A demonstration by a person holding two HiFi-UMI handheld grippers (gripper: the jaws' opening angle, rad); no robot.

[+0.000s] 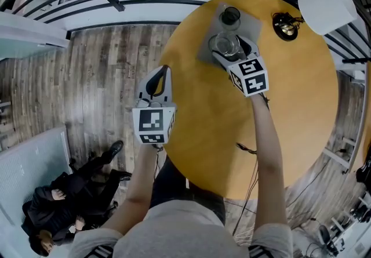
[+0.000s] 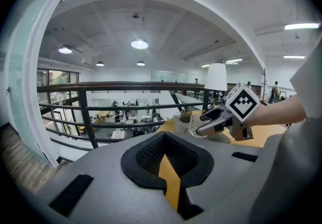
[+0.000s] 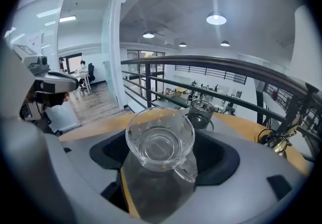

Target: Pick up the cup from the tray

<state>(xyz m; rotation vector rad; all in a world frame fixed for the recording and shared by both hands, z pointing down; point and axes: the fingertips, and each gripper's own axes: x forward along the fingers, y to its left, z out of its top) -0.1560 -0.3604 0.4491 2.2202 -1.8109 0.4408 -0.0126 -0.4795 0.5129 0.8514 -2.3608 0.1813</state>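
Clamped in the right gripper [image 1: 232, 53]: a clear glass cup with a side handle [image 3: 160, 140], walls flush against both pads, no gap showing, handle turned back toward the gripper's body. Closed tight on nothing, the left gripper [image 1: 163, 71], parked beside the table edge over the wood-plank floor [image 1: 98, 77], well apart from the work.

Directly under the cup, a flat grey tray [image 1: 206, 55]; resting on it or just clear of it, cannot tell. Just beyond, on the same tray, a smoke-tinted glass cup [image 1: 231, 17], upright and not touching the clamped one. Beneath all, a round yellow wooden table [image 1: 290, 112].

Judged: grasp made, lift not yet evident. Next, likely straight up and level, with a firm grip on slick glass and no swing toward the tinted neighbour.
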